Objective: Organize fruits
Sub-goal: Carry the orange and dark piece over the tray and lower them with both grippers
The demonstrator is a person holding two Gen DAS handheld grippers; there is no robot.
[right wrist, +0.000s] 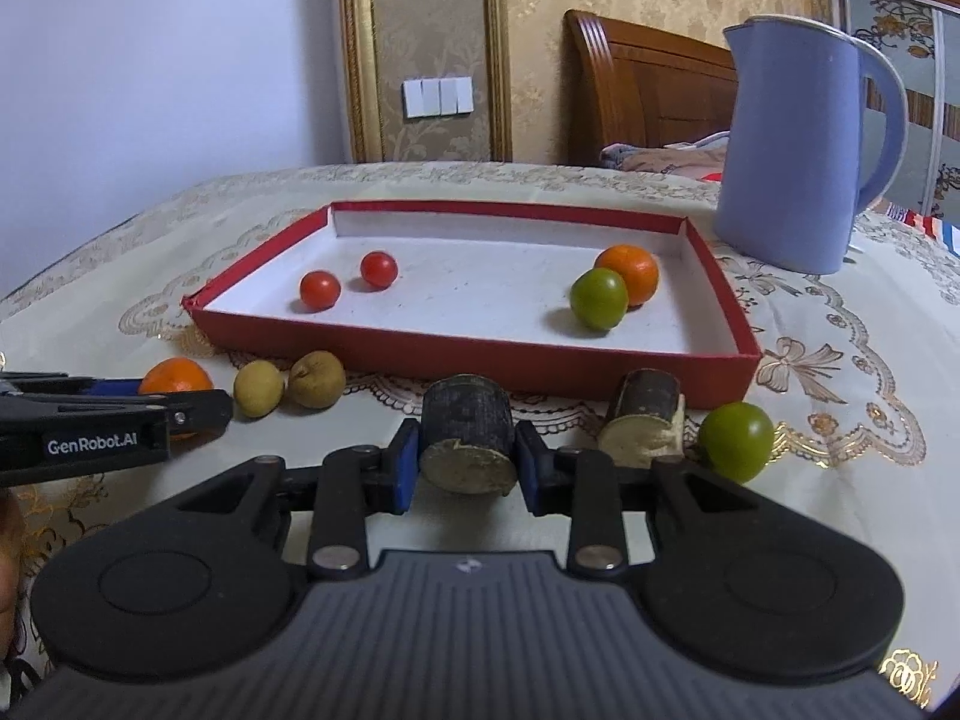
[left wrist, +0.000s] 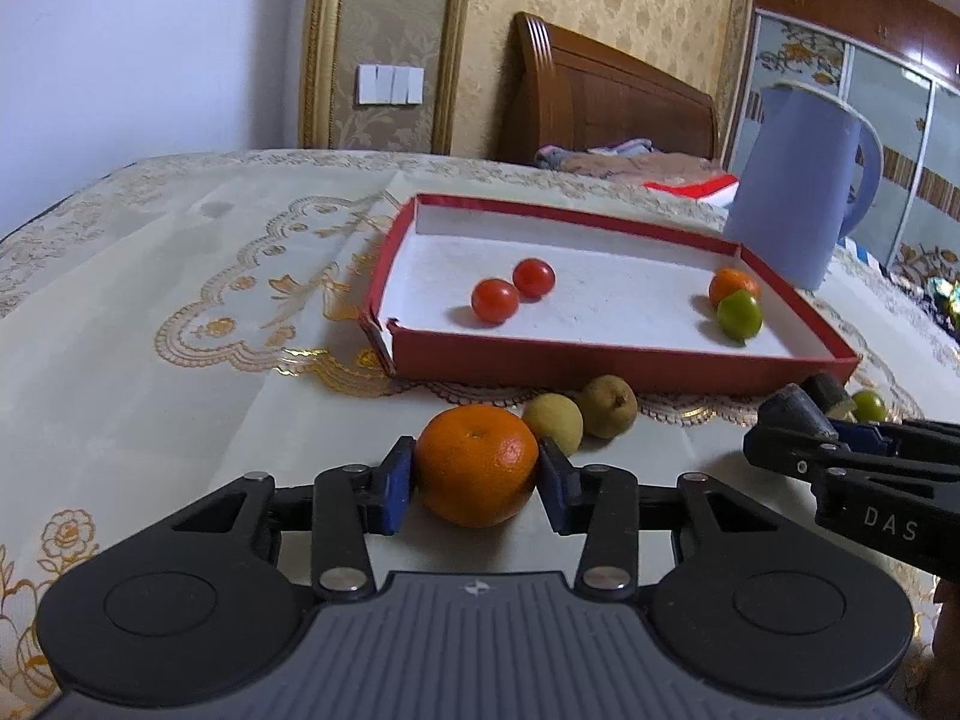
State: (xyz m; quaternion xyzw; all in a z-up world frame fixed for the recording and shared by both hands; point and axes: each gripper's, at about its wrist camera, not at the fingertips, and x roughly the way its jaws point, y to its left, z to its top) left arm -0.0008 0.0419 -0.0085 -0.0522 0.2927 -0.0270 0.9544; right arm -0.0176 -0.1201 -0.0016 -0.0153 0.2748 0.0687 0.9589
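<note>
My left gripper (left wrist: 477, 468) is shut on an orange (left wrist: 477, 465) on the tablecloth, in front of the red tray (left wrist: 600, 363). My right gripper (right wrist: 467, 453) is shut on a dark sugarcane piece (right wrist: 467, 438). A second sugarcane piece (right wrist: 645, 420) and a green fruit (right wrist: 736, 441) lie to its right. Two yellowish longans (left wrist: 552, 420) (left wrist: 609, 405) lie beside the orange. In the tray are two red tomatoes (left wrist: 495, 300) (left wrist: 534, 278), a small orange (left wrist: 733, 283) and a green fruit (left wrist: 740, 315).
A blue jug (right wrist: 792, 144) stands behind the tray's right corner. The table carries a cream and gold embroidered cloth (left wrist: 180, 312). A wooden headboard (left wrist: 600, 96) and a bed lie beyond the table.
</note>
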